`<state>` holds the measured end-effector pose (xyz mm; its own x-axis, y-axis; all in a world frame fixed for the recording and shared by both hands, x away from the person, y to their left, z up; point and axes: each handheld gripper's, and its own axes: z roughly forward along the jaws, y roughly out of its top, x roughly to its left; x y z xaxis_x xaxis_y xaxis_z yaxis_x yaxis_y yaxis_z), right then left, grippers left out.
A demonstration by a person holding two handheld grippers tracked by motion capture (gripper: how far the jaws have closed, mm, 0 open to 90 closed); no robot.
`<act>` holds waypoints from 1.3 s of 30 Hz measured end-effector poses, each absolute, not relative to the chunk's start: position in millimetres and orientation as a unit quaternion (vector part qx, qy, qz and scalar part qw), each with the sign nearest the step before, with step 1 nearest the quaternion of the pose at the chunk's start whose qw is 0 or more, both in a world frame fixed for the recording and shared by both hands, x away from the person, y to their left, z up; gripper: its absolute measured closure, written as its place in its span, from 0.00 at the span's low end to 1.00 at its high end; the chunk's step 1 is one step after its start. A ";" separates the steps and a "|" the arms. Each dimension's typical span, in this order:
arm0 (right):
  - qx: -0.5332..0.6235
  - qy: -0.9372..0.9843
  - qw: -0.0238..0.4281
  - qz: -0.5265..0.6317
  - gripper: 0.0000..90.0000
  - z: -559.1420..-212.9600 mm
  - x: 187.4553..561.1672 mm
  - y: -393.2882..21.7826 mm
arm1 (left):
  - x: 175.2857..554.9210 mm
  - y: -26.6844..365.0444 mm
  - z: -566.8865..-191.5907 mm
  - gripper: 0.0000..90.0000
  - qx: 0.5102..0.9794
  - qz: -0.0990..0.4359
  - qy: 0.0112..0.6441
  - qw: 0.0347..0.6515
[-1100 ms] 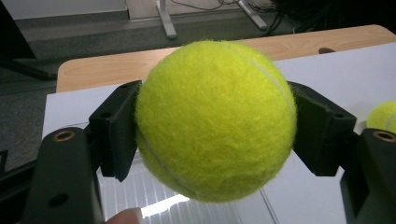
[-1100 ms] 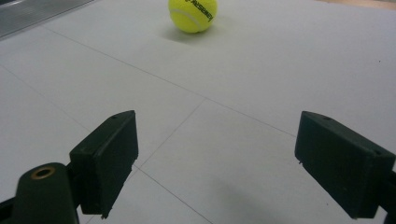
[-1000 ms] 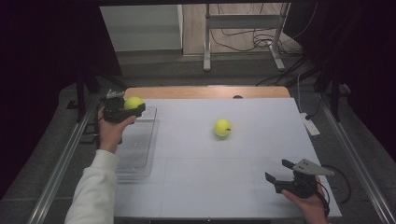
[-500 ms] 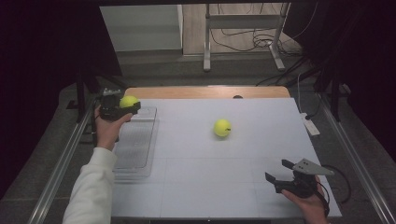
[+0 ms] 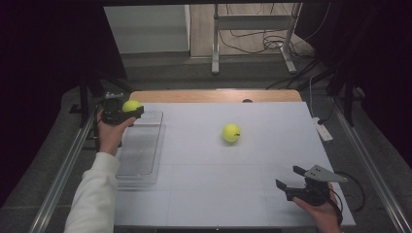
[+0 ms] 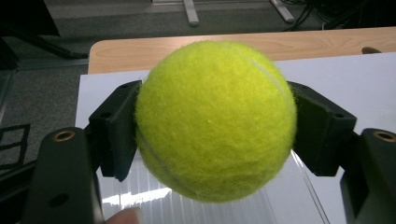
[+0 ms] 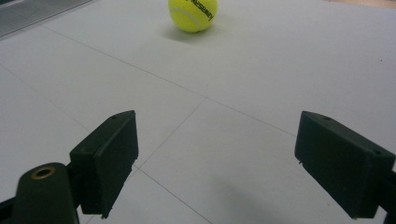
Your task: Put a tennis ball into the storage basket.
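My left gripper (image 5: 127, 110) is shut on a yellow tennis ball (image 5: 130, 105) and holds it above the far end of a clear plastic tray (image 5: 141, 150) at the table's left. In the left gripper view the ball (image 6: 215, 119) sits squeezed between both black pads. A second yellow tennis ball (image 5: 231, 132) lies loose on the white table near its middle. My right gripper (image 5: 290, 178) stands open near the front right corner, with nothing between its jaws. The right gripper view looks toward that loose ball (image 7: 193, 14), which lies well ahead of the gripper (image 7: 212, 161).
The white tabletop (image 5: 218, 170) carries thin grid lines and has a wooden strip (image 5: 214, 95) along its far edge. Metal rails (image 5: 63, 170) run along both sides. A white power strip (image 5: 322, 130) lies past the right edge. Table legs and cables stand behind.
The left hand has drifted slightly left and farther away with the ball still in its grip. The right gripper and the loose ball have not moved.
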<state>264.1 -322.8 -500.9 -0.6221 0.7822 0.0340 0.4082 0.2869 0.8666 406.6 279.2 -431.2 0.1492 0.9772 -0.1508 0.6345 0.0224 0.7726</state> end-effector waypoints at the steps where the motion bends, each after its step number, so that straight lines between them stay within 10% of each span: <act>1: 0.384 0.776 0.205 0.458 0.15 -500.9 264.1 -322.9 | 407.1 279.7 -431.9 0.29 0.661 0.230 0.611 0.370; 39: 0.384 0.777 0.205 0.455 0.16 -501.0 264.1 -322.6 | 420.0 281.0 -461.6 0.29 0.691 0.202 0.623 0.305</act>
